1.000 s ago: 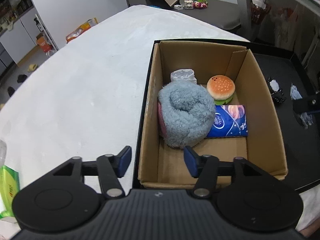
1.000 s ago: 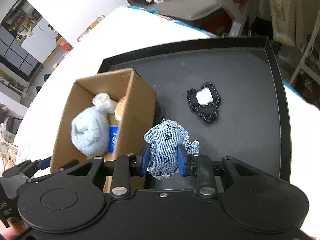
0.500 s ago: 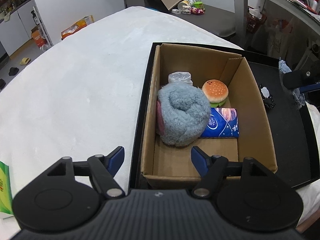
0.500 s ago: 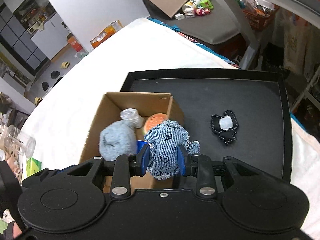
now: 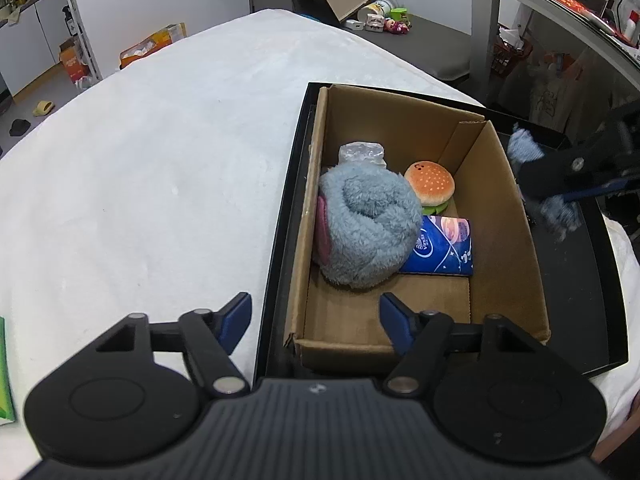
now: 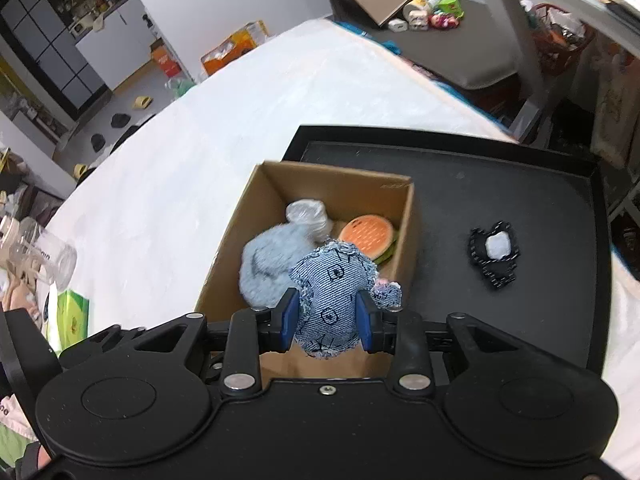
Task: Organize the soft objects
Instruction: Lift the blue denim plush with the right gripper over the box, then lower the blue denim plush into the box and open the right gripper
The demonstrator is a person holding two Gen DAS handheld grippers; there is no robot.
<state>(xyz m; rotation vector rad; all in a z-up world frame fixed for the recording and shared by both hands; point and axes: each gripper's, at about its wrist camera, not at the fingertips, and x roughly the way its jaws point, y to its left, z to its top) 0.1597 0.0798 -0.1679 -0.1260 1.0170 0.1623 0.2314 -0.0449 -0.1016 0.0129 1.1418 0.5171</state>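
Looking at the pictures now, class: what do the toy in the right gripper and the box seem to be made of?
Denim toy: looks like blue denim, matte, with frayed edges and a printed pattern. Box: apparently brown corrugated cardboard, dull, with folded flaps and raw cut edges.

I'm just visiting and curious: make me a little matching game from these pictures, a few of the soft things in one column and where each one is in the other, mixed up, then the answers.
Things:
1. denim toy
2. burger toy
3. black pouch
4. fluffy grey plush

Places:
A. on the black tray, outside the box
B. in the cardboard box, against its left wall
C. clamped in the right gripper
D. in the box, towards its far end, beside a crumpled clear bag

Pairs: 1-C, 2-D, 3-A, 4-B
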